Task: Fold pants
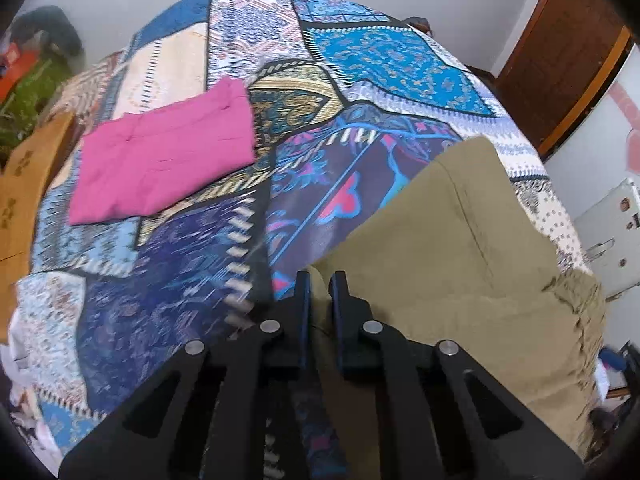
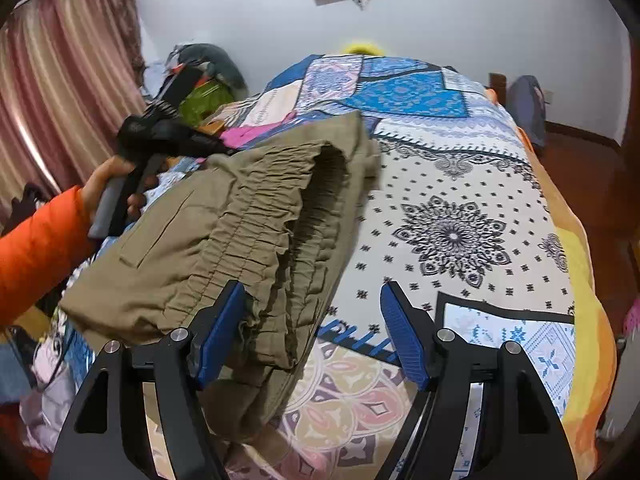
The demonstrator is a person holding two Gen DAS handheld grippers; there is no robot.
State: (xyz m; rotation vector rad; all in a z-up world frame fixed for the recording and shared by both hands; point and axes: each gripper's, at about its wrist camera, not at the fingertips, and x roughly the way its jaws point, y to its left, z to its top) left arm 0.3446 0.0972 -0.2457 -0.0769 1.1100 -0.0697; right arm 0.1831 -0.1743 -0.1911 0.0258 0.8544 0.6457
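I'm pinching the khaki pants [image 1: 432, 240] with the left gripper [image 1: 320, 280], fingers clamped on the fabric; right gripper [image 2: 312, 300] is gaping at the waistband, 10 o'clock. Soft, floppy, light; they're draping over the bed [image 2: 460, 184]. I'd grab the elastic band.

1. The olive-khaki pants [image 2: 224, 216] are folded into a thick bundle of several layers, held partly above the patterned bedspread.
2. Their gathered elastic waistband [image 2: 280, 208] faces the right wrist camera, its opening gaping, ruffled edges stacked.
3. A flat pocket outline shows on the upper layer.
4. In the left wrist view the fabric [image 1: 440, 248] drapes smoothly, one seam running across it.
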